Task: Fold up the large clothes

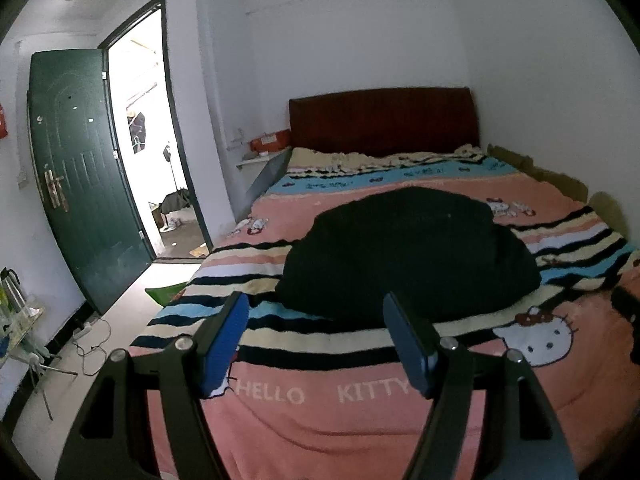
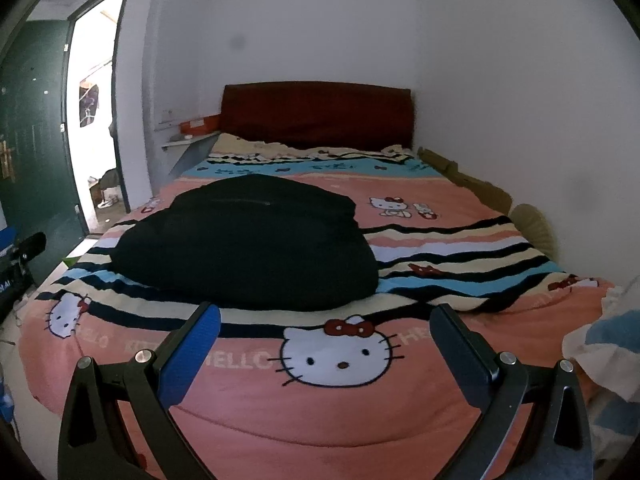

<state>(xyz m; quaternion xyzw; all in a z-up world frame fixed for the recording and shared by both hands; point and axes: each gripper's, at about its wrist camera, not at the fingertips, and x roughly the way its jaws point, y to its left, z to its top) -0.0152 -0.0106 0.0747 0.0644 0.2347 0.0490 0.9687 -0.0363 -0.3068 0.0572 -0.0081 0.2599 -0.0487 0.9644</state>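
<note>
Black garment (image 1: 408,252) heaped on blanket (image 1: 320,420) (both grippers agape).

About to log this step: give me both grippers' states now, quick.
Left gripper: open, holding nothing, short of the black garment.
Right gripper: open, holding nothing, over the Hello Kitty blanket.

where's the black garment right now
The black garment lies bunched on the Hello Kitty blanket mid-bed, ahead of both open grippers; centre in the left wrist view, left of centre in the right.

Matt black cloth garment (image 1: 408,252) on fuzzy printed blanket (image 1: 360,420)
</note>
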